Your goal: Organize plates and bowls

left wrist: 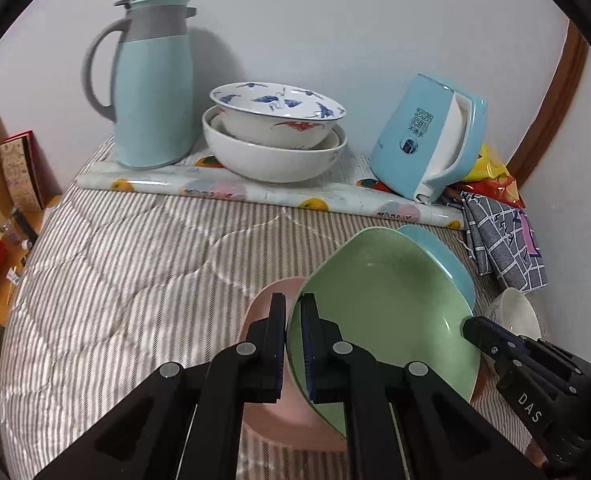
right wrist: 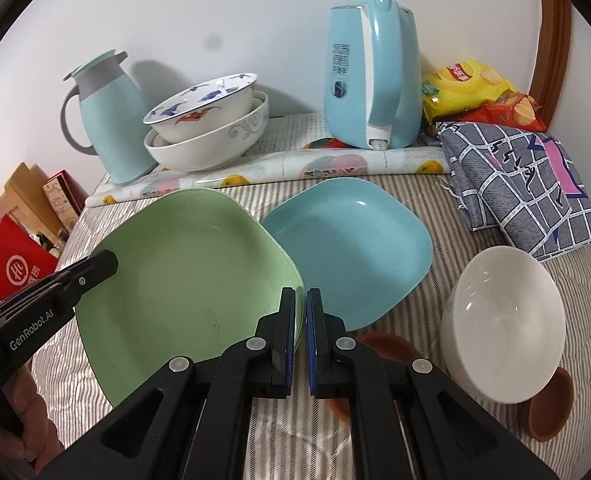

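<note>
- Both claws were clamped on the same green plate (right wrist: 187, 276), one on each side. The left gripper (left wrist: 293, 344) had its jaws pinched nearly together on the rim at the plate's 9 o'clock edge, and the right gripper (right wrist: 300, 340) did the same on the opposite rim, around 3 o'clock.
- The plate looked lifted and tipped, not flat on the striped quilt (left wrist: 115, 280). In the left wrist view a pink plate (left wrist: 263, 400) sat right under it.
- My read: it's a stiff, glossy squarish plate, probably melamine or glazed ceramic, so slick under the pads. A thin rim pinch gives little bite, so two opposite holds seemed the sane way to keep it from swinging.
- If it's ceramic it'd chip on a knock, though the soft quilt underneath would forgive a slip.
- Just beyond, at about 1 o'clock from the right claw, the blue plate (right wrist: 351, 248) lay flat, its edge tucked close to the green one. Same shape, so likely same handling, and they should nest fine.
- At 3 o'clock from the right claw was a white bowl (right wrist: 503, 324) tilted on its side, with small brown dishes (right wrist: 551, 408) beside it. Deeper wall, so a rim pinch should hold better there.
- Far back at 11 o'clock, the stacked bowls (right wrist: 207, 132) sat between the thermos jug (right wrist: 111, 128) and the kettle (right wrist: 371, 80). Those looked like proper china: heavier, and fragile.
</note>
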Available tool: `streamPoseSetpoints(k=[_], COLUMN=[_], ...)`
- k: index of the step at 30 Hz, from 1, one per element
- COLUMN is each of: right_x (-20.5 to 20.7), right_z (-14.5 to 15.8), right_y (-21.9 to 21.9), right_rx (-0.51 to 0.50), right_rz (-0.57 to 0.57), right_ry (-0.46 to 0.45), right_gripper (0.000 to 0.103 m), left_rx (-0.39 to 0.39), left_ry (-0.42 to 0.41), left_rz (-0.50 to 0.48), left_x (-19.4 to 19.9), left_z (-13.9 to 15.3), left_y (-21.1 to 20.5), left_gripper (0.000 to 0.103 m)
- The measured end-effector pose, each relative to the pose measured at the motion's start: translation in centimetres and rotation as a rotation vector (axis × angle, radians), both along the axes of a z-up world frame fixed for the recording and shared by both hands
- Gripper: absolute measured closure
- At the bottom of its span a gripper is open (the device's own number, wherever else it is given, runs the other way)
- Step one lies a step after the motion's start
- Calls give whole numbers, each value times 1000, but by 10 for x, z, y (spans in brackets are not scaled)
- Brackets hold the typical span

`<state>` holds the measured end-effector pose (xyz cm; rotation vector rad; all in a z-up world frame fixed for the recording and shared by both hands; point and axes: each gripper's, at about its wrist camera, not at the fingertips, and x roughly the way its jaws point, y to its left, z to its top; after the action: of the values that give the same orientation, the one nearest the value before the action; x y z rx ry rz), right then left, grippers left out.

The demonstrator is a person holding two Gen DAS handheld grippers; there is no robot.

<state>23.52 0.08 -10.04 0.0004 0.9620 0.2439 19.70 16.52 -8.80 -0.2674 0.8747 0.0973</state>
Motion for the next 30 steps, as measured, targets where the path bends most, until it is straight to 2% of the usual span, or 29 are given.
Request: streamPoseSetpoints(k=[17, 30], right_x=[-38, -34], right_z=[-15, -22], right_y=[22, 34], right_rx=[-6, -29], right_rz=[43, 62], right_ry=[34, 34], right_gripper=[98, 98], left_rx=[-9, -19], left_ry=[38, 56], left_rz=[56, 92], left_x=[-46, -44], left_z=[-17, -28], left_y=[20, 28], left_gripper=[95, 95])
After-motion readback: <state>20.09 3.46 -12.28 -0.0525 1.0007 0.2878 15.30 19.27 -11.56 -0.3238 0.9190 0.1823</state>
